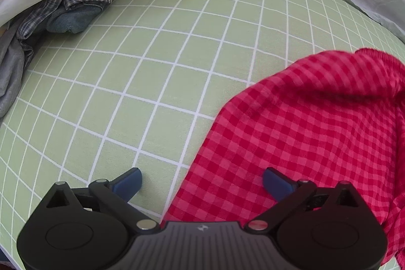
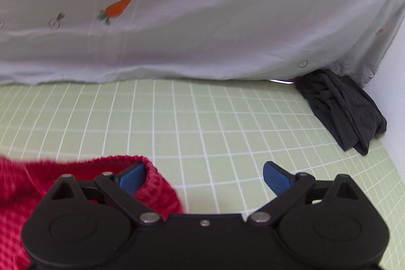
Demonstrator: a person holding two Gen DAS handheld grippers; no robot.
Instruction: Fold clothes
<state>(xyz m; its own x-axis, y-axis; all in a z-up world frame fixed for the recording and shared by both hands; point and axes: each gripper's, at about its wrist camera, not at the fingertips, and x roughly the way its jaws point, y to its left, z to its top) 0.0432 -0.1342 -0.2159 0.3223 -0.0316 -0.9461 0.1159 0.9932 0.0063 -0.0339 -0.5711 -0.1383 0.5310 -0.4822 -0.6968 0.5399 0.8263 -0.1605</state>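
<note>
Risk: red checked garment lies bunched on green grid sheet; your left gripper and right gripper both gape empty. Grab 1 layer only, or fold skews.

I am holding my right gripper wide apart over the green sheet, its left finger touching the red garment; a dark garment is lying far right of it.

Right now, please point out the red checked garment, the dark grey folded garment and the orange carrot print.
red checked garment [image 1: 303,123], left wrist view, middle of cloth.
dark grey folded garment [image 2: 346,110], right wrist view, top fold.
orange carrot print [image 2: 117,8], right wrist view, carrot body.
</note>
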